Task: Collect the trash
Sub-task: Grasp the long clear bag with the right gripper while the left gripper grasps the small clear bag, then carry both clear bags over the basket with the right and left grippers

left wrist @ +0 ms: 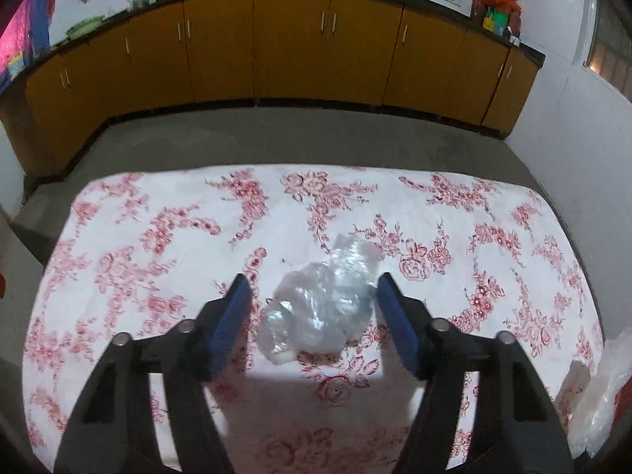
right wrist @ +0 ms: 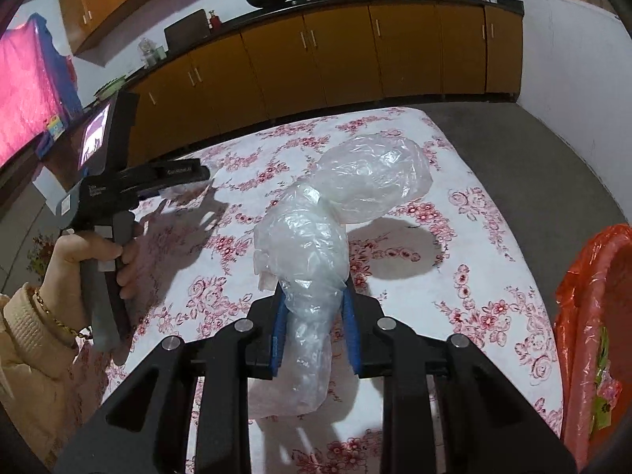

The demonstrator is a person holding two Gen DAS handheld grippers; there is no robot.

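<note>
In the left wrist view a crumpled wad of clear plastic [left wrist: 316, 308] lies on the floral tablecloth [left wrist: 158, 237]. My left gripper [left wrist: 313, 280] stands open around it; the right pad is close to the wad's edge and the left pad is apart from it. In the right wrist view my right gripper [right wrist: 315, 290] is shut on a long clear plastic bag [right wrist: 300, 245], which bulges in two lobes beyond the fingertips and hangs above the table. The left gripper [right wrist: 197, 181] also shows there at the left, pointing down at the cloth, held by a hand [right wrist: 91, 252].
An orange plastic-lined bin [right wrist: 592, 316] stands at the table's right edge, close to my right gripper. Pale plastic [left wrist: 604, 387] shows at the lower right of the left wrist view. Yellow cabinets [left wrist: 292, 47] run along the far wall beyond a strip of grey floor [left wrist: 276, 134].
</note>
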